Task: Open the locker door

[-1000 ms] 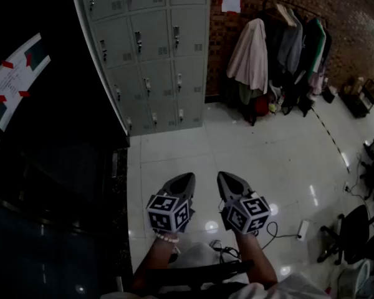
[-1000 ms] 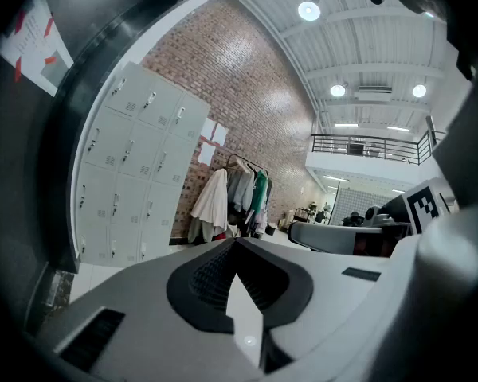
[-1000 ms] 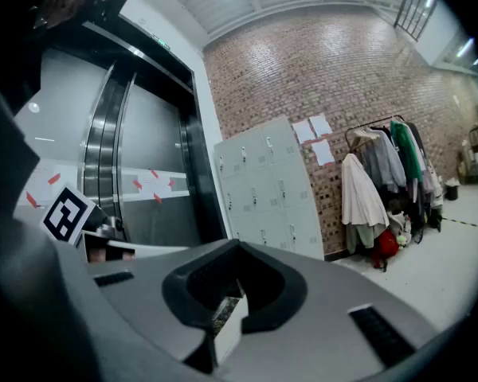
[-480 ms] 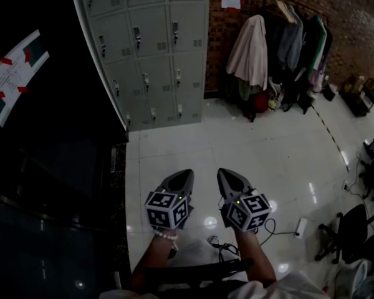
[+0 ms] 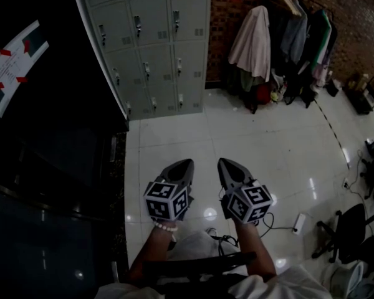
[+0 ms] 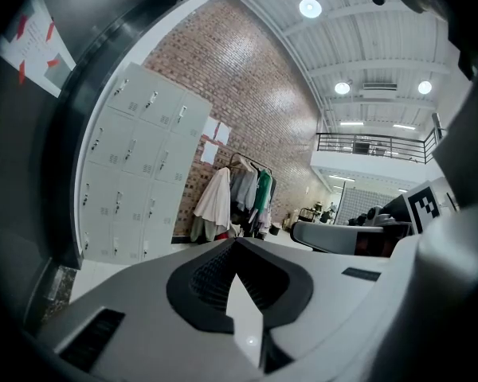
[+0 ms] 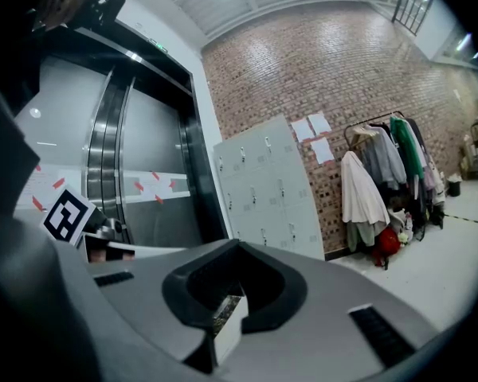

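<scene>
- Your left gripper (image 5: 187, 162) and right gripper (image 5: 223, 162) hung side by side low in the head view, over the white tiled floor (image 5: 174, 139). They sat in almost the same spot as a second before.
- The left jaws were brought together at the tips with nothing in them. Only floor showed through the hollow behind the tips.
- The right jaws were likewise closed and empty.
- What had changed was the framing. The bank of lockers (image 5: 153, 48) had slid a little up the head view since a second before, and the coat rack (image 5: 280, 33) went with it. I read that as a small shift of your head or stance, not a reach.
- The lockers stood against the brick wall (image 5: 355, 17), ahead and to the left of both grippers. They were well apart from the grippers, with a stretch of bare floor between.
- Every door in view looked shut, each with a small latch at its edge. Which door you meant to open could not be told.
- For the task, this meant the opening had not begun. You would probably first have to close the gap to the lockers. One pair of jaws would then have to part before it could take a latch.
- A cable (image 5: 275, 228) lay on the floor by your right side and could catch a foot as you stepped forward.
</scene>
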`<control>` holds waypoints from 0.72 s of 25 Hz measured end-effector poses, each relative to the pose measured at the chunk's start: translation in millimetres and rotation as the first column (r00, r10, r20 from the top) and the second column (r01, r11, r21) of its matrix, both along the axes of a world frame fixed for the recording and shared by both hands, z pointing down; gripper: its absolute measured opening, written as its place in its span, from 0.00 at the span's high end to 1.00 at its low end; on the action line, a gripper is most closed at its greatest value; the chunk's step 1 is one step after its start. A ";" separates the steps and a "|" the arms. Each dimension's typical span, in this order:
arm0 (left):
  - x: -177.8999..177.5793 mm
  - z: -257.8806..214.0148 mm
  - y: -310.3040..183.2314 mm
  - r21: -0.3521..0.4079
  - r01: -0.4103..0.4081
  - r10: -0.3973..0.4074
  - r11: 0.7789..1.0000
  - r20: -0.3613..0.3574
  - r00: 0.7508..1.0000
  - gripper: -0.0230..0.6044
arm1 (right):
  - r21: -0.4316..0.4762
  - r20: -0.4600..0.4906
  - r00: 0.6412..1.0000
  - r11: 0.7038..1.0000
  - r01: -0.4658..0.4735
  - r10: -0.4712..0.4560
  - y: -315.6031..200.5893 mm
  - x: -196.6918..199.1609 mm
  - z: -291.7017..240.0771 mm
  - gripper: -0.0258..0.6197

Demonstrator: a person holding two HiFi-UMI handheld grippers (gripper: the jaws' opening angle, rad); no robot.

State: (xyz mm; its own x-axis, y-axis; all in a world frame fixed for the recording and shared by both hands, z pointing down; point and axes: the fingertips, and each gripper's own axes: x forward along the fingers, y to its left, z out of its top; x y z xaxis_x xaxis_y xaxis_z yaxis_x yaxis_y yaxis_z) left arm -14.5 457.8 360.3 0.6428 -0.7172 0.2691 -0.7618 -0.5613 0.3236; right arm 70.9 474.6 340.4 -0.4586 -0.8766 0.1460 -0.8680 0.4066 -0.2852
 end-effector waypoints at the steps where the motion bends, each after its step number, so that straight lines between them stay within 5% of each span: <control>1: 1.4 0.3 -0.2 0.000 0.002 -0.002 1.000 0.001 1.000 0.97 | 0.000 0.001 1.000 1.000 0.003 -0.003 -0.2 1.3 0.3 0.95; 18: 59.7 17.6 -8.3 -0.021 0.085 -0.085 0.996 0.001 0.996 0.97 | -0.027 -0.007 0.997 0.997 0.077 -0.077 -14.2 63.1 21.4 0.95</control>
State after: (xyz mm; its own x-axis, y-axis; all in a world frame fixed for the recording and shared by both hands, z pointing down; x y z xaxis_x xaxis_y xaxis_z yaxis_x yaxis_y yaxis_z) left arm 45.2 449.5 377.9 0.5800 -0.7633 0.2845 -0.8062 -0.4880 0.3345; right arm 134.0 460.4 361.7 -0.5233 -0.8343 0.1733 -0.8367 0.4646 -0.2900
